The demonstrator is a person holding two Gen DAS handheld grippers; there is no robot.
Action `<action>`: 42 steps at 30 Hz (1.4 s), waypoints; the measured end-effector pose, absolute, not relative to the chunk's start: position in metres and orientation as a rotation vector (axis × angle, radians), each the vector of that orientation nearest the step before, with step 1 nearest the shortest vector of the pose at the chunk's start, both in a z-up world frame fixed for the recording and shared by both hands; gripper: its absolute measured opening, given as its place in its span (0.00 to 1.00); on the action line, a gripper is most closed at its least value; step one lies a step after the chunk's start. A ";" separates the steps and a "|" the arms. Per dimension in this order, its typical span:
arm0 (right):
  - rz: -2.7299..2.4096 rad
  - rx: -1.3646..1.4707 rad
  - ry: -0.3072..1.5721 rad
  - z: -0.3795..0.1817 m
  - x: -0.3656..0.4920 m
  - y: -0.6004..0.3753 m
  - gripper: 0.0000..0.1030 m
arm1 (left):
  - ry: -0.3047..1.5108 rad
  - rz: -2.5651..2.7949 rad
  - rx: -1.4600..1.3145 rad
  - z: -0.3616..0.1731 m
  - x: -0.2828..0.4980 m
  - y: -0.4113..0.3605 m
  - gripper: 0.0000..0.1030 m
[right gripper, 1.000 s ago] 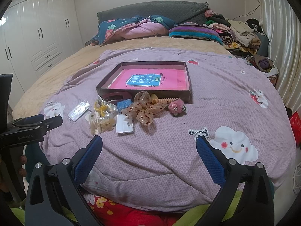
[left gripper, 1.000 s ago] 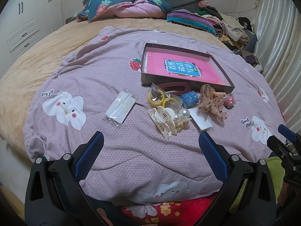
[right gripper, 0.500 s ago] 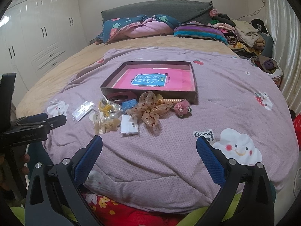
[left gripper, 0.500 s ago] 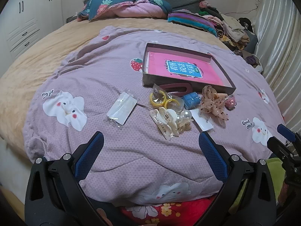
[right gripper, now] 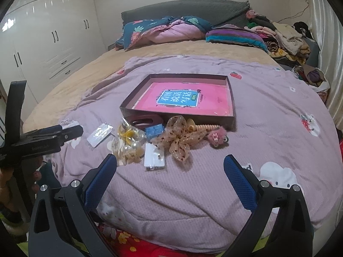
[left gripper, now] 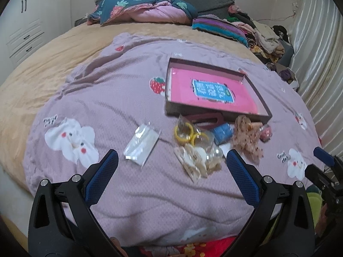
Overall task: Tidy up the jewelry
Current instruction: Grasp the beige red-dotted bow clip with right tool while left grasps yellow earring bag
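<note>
Both jaws wide, empty; only right view shows spiral hair tie (right gripper: 206, 127), probably.

- Left handheld gripper (left gripper: 171, 165): matte black plastic arms, each ending in a blue, cross-hatched rubber pad (left gripper: 100, 177).
- Round silver screws (left gripper: 76, 178) stud the arm joints.
- Right handheld gripper (right gripper: 170, 169): identical black frame, blue textured pads, silver screws.
- Faint grey lettering marks the left gripper's side in the right wrist view.
</note>
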State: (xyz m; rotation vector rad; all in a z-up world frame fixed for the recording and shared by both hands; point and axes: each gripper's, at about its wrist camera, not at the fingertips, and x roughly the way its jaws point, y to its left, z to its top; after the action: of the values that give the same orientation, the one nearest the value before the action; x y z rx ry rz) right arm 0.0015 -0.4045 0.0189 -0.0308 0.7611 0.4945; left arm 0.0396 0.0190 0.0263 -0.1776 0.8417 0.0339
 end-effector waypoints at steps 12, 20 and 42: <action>0.496 -0.024 0.776 0.020 0.037 -0.399 0.96 | 0.879 -0.019 -0.206 0.017 0.090 0.030 0.92; 0.505 0.004 0.849 -0.007 0.059 -0.398 0.96 | 0.956 -0.091 -0.166 -0.007 0.124 0.015 0.92; 0.595 0.023 1.043 -0.086 0.113 -0.382 0.33 | 1.148 -0.206 -0.100 -0.074 0.158 -0.016 0.82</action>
State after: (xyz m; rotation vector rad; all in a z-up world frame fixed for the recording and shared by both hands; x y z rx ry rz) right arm 0.1130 -0.3818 -0.0865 0.0225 1.0432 0.5950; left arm 0.1582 -0.0160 -0.0738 -0.1004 1.1481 -0.2060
